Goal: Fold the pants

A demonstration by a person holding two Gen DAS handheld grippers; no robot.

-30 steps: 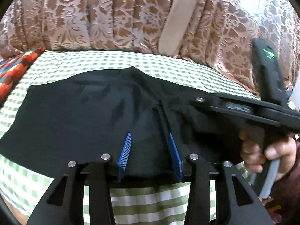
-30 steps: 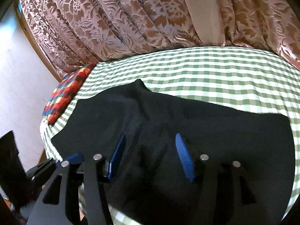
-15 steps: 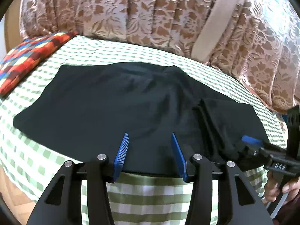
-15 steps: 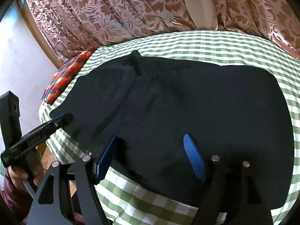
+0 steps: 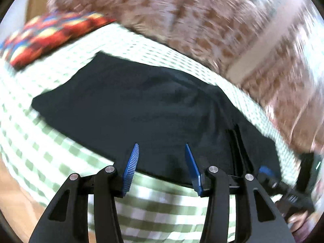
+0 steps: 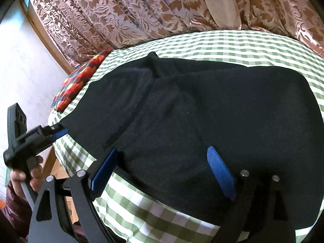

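Note:
Black pants (image 5: 141, 109) lie folded flat on the green-checked bed cover (image 5: 50, 139); they also fill the right wrist view (image 6: 212, 111). My left gripper (image 5: 162, 147) is open and empty, above the pants' near edge. My right gripper (image 6: 164, 151) is open and empty, above the near edge further right. The right gripper also shows at the far right of the left wrist view (image 5: 265, 171). The left gripper shows at the left of the right wrist view (image 6: 58, 131).
A multicoloured patchwork cushion (image 5: 50, 32) lies at the far left of the bed, also in the right wrist view (image 6: 81, 79). Brown floral curtains (image 6: 162, 10) hang behind the bed. A wooden floor (image 5: 14, 202) lies below the left edge.
Both grippers have pulled back from over the pants toward the near edge of the bed. The left gripper has swung left. Both stay open and empty.

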